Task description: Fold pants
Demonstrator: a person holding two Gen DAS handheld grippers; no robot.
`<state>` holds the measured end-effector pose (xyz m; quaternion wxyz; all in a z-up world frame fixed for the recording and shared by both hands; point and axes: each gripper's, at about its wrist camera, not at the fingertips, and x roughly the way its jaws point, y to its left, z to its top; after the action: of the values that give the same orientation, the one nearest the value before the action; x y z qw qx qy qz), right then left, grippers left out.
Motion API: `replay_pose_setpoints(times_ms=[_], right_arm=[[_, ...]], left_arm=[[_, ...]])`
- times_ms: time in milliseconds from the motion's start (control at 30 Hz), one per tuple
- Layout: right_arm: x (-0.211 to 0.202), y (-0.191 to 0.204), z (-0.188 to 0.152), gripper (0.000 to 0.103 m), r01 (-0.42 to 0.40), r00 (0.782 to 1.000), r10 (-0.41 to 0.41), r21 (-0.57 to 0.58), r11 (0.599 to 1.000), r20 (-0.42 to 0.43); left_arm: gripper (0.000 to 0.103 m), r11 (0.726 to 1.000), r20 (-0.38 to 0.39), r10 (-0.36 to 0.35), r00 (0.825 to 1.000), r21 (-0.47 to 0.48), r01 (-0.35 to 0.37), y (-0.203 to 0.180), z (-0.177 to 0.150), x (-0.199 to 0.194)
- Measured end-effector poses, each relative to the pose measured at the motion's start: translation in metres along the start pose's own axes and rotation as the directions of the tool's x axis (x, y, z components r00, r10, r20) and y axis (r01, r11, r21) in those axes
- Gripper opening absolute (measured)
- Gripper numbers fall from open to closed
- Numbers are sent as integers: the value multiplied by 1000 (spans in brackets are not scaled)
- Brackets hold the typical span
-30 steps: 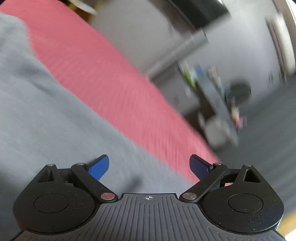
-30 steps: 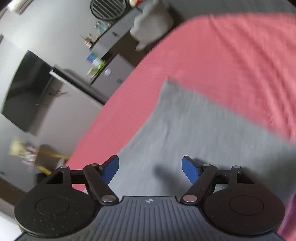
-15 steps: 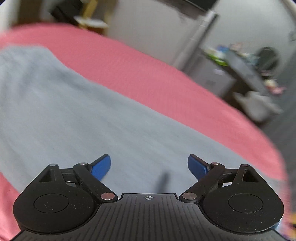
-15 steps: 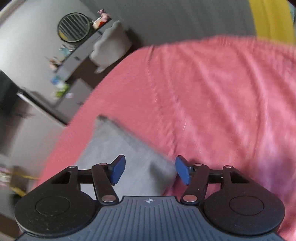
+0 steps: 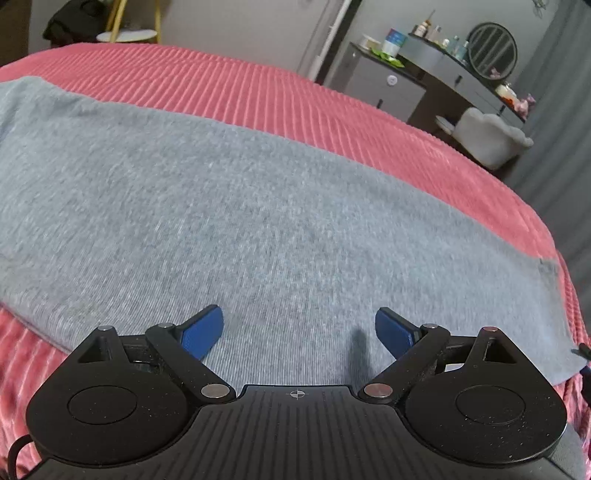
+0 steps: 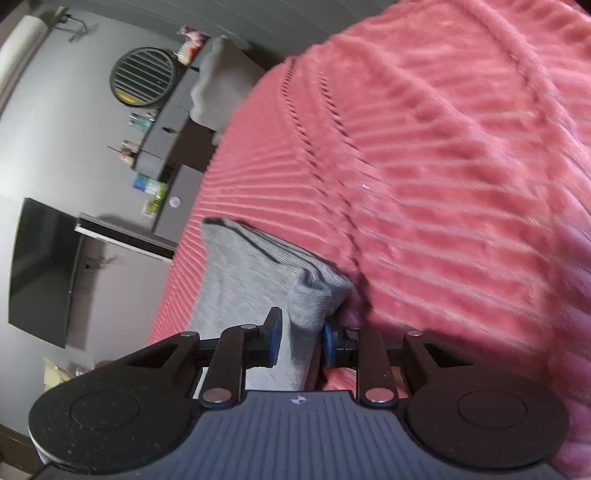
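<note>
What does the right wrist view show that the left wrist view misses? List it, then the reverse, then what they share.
Only the right wrist view: the right gripper, its jaws just closing, with the bunched corner of the grey pants between them, and a dark screen on the wall.
Only the left wrist view: the left gripper open above the pants, which lie spread flat, and a round white side table.
Both: the grey pants, the ribbed pink bedspread, the round mirror and the grey dresser.
</note>
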<state>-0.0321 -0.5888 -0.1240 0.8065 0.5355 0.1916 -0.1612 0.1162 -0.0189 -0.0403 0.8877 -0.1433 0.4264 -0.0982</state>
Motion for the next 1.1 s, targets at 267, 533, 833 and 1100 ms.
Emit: replay_pose_setpoints(times_ms=[267, 533, 833, 1100], right_arm=[[18, 6, -8, 51, 54, 998, -56, -115, 992, -17], [8, 16, -12, 10, 63, 998, -57, -184, 981, 35], [-3, 100, -32, 9, 206, 978, -162, -467, 860, 132], [5, 246, -168, 10, -158, 987, 54, -849, 504, -152]], left_arm=[[96, 1000, 12, 16, 1000, 23, -16, -13, 4, 12], [96, 1000, 20, -12, 1000, 7, 12, -10, 4, 6], [95, 998, 26, -4, 1000, -63, 5, 3, 9, 4], [92, 980, 35, -85, 996, -176, 90, 24, 12, -9]])
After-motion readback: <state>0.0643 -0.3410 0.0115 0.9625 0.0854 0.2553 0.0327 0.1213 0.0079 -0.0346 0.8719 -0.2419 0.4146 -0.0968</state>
